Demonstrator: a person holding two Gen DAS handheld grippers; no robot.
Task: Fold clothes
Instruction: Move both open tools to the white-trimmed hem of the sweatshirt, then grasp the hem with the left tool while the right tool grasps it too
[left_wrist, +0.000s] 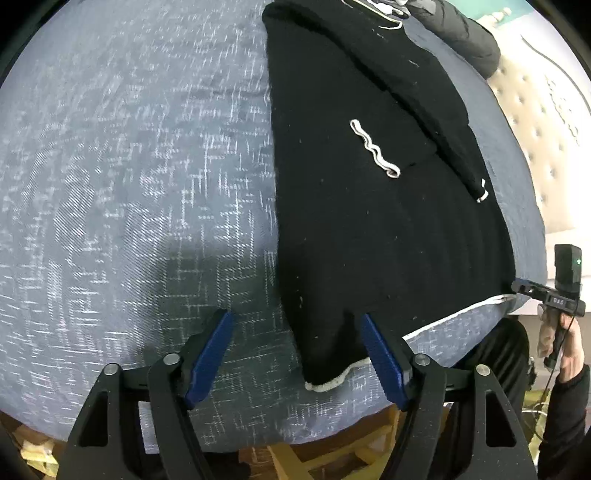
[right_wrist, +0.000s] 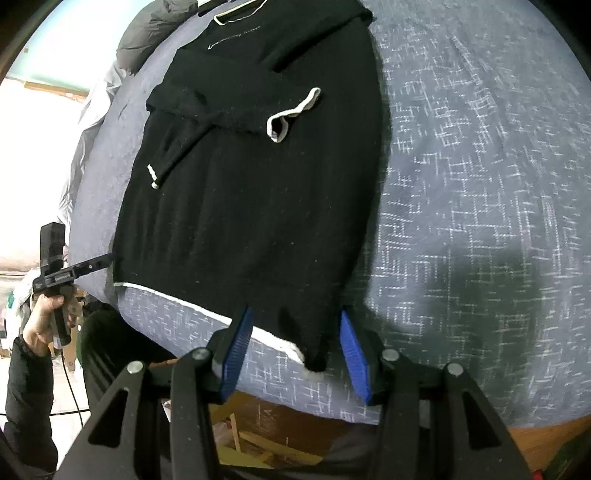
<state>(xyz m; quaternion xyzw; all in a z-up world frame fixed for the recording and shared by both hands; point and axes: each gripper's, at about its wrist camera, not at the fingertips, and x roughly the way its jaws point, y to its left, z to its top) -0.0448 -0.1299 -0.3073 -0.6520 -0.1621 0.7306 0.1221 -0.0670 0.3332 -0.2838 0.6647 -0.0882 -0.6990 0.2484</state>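
Observation:
A black sweater (left_wrist: 369, 221) with white trim lies flat on the blue-grey bedcover (left_wrist: 129, 184), both sleeves folded across its body. Its white cuffs (left_wrist: 375, 149) show on top. My left gripper (left_wrist: 295, 317) is open, with the sweater's near hem corner (left_wrist: 325, 373) between its blue fingers. In the right wrist view the sweater (right_wrist: 251, 206) lies the same way, and my right gripper (right_wrist: 295, 317) is open around the other hem corner (right_wrist: 314, 354). Each gripper shows at the edge of the other's view, as the right gripper (left_wrist: 546, 291) and the left gripper (right_wrist: 74, 269).
A dark padded jacket (left_wrist: 461, 33) lies at the far end of the bed. A tufted cream headboard (left_wrist: 535, 122) stands beside it. The bed's near edge (left_wrist: 258, 435) drops to wooden pieces (left_wrist: 295, 458) on the floor.

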